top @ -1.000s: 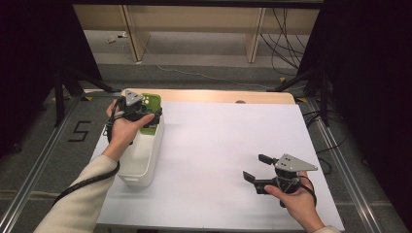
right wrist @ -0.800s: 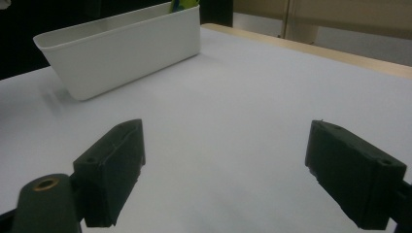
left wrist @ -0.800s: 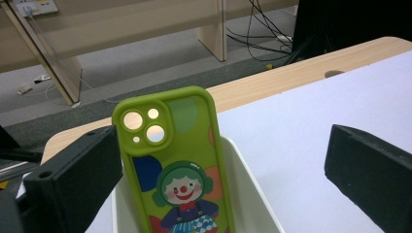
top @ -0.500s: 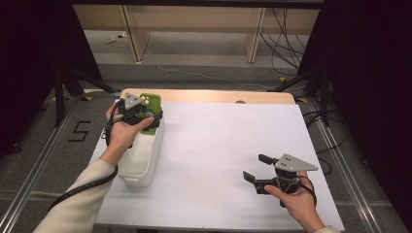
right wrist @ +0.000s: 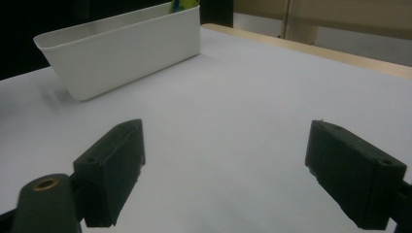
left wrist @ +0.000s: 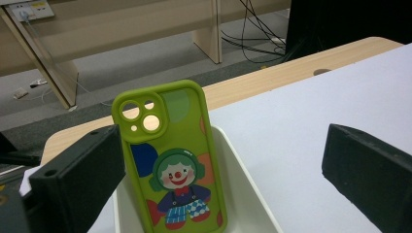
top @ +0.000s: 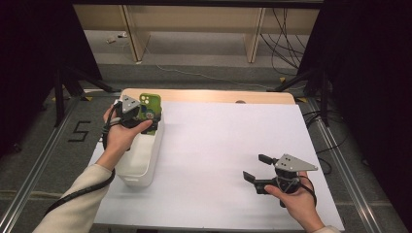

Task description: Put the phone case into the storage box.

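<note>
A green phone case [top: 149, 109] with a cartoon clown on it stands upright in the far end of a white bin [top: 141, 165] at the table's left. My left gripper [top: 143, 119] hangs over that end of the bin. In the left gripper view its jaws stand wide apart, the case [left wrist: 170, 165] rising just past the left jaw and far from the right one. My right gripper [top: 254, 167] rests low over the white sheet at the front right, open with nothing between its jaws [right wrist: 226, 131]. From there the bin [right wrist: 126, 48] shows with the case's top [right wrist: 182, 5] above its rim.
A white sheet [top: 223, 141] covers the table, and a strip of bare wood [top: 218, 96] runs along its far edge. Beyond it are wooden shelf legs [top: 255, 41] and cables [top: 286, 39] on the floor. Black stands [top: 63, 82] flank the table.
My left hand has drawn back slightly toward the near side, and the case stays upright in the bin. The right hand has not moved.
</note>
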The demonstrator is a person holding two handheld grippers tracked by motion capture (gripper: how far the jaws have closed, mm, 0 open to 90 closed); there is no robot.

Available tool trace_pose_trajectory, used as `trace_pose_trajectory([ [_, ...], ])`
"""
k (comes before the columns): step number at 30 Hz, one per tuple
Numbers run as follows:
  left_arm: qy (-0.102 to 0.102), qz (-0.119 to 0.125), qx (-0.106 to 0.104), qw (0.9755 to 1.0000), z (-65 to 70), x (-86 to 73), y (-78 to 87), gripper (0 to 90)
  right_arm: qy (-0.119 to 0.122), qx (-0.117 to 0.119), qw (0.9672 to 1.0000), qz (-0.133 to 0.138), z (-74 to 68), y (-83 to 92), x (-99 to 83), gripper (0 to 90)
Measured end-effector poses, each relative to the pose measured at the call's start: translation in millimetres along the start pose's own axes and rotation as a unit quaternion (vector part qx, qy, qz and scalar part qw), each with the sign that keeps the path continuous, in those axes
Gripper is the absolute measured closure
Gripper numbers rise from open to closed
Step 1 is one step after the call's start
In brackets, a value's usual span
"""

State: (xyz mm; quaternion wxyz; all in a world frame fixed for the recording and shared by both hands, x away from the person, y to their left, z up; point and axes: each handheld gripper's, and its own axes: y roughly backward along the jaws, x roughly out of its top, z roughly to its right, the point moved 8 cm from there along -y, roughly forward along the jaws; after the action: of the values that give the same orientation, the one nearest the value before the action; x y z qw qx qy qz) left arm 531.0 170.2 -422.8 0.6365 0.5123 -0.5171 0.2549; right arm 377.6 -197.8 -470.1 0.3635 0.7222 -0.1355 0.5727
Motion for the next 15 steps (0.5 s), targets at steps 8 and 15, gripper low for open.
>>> trace_pose_trajectory([
  [8, 0.000, 0.003, -0.004, 1.0000, 2.8, -1.4, 4.9, 1.8, -0.003, -0.002, 1.0000, 0.003, 1.1, 1.2, 1.4, 15.6],
  [15, 0.000, 0.005, -0.004, 1.0000, 3.2, -1.6, 11.2, 1.9, -0.002, -0.002, 1.0000, 0.005, 1.1, 1.6, 2.0, 15.6],
])
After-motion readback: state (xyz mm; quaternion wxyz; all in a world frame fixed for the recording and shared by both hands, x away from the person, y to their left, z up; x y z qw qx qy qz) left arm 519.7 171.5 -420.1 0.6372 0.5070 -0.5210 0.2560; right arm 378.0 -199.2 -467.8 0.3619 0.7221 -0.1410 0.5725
